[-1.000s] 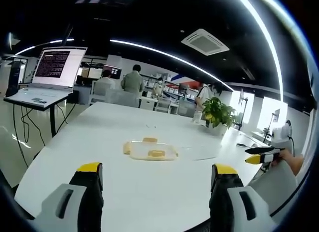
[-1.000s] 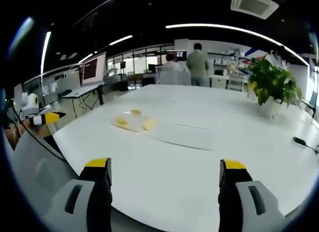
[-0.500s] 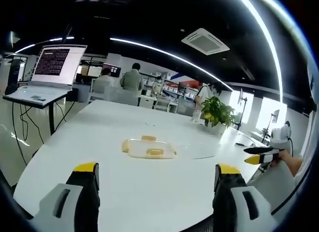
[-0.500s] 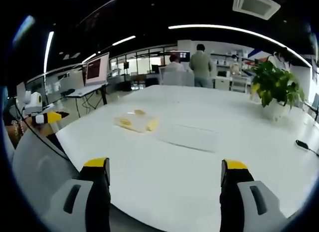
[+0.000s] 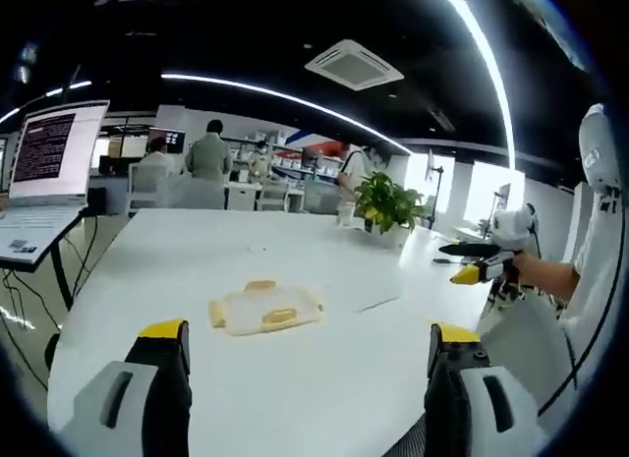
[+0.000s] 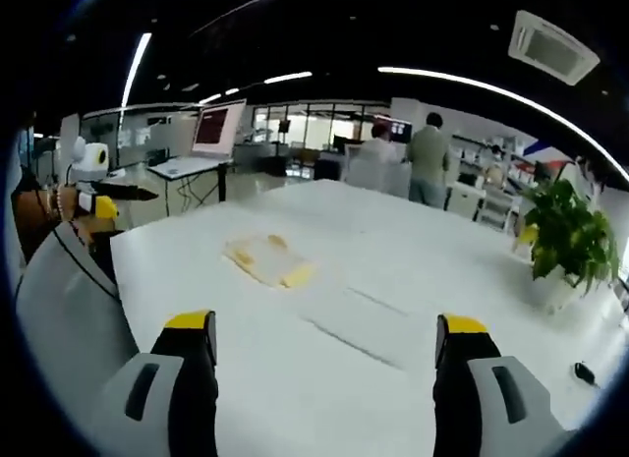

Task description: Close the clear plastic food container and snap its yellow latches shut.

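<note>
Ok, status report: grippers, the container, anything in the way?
Left hand-held gripper open, empty. Right hand-held gripper open, empty. Clear container on the white table, untouched, well ahead of both. Nothing between.

Clear container (image 5: 263, 309) on white table (image 5: 324, 378), beyond wide-apart tool (image 5: 310, 354) jaws.

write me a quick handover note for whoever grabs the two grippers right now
Left gripper: open, holding nothing, above the near edge of the white table.
Right gripper: open, holding nothing, also back from the work.
Clear plastic food container: sits alone mid-table, ahead of both grippers, neither one touching it. Its yellow latches show along its sides; whether the lid is fully down or any latch snapped is too small to tell.
Done: nothing confirmed.
Left: reach in, press the lid closed if needed, snap each yellow latch shut.
</note>
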`<action>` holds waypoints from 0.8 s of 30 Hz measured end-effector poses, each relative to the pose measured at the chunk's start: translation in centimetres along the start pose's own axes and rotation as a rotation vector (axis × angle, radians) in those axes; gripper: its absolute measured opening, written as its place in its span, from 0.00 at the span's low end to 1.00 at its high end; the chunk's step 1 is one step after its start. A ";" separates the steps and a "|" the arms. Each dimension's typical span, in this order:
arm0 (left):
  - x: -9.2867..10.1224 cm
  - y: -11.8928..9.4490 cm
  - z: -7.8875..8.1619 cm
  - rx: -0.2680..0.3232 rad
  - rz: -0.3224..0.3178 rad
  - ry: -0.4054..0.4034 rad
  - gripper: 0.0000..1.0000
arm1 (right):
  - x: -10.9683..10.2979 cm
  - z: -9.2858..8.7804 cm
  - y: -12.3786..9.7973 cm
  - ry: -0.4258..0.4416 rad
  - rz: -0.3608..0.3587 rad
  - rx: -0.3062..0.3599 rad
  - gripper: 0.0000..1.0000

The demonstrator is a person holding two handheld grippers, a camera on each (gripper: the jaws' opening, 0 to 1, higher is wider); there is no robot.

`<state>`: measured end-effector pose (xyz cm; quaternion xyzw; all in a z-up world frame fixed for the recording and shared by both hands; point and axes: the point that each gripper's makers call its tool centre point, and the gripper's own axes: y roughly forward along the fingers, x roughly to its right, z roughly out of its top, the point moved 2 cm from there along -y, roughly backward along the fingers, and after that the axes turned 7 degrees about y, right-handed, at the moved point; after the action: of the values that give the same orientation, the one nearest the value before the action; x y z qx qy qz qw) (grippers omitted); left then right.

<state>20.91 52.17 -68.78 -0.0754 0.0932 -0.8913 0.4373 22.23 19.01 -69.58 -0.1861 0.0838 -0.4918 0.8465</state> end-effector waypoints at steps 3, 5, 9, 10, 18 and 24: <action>-0.9 1.6 0.6 -0.013 -0.024 0.063 0.99 | -0.3 0.5 1.8 -0.044 0.046 -0.007 0.89; -1.9 2.4 0.4 -0.046 -0.018 0.115 0.99 | -0.8 0.5 2.9 -0.070 0.083 -0.041 0.90; -3.5 4.3 0.2 -0.118 -0.044 0.182 0.99 | -1.6 0.9 4.7 -0.152 0.155 -0.072 0.89; -3.9 4.6 0.3 -0.123 -0.048 0.183 0.99 | -1.6 1.2 5.1 -0.172 0.169 -0.082 0.88; -6.6 7.9 0.1 -0.301 -0.129 0.348 0.99 | -1.5 3.4 8.0 -0.353 0.272 -0.130 0.85; -8.3 10.1 0.1 -0.454 -0.215 0.523 0.99 | -1.5 3.7 10.8 -0.435 0.344 -0.194 0.83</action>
<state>33.70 52.69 -71.41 0.0508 0.3890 -0.8779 0.2747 31.38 25.98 -70.54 -0.3502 -0.0225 -0.2791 0.8938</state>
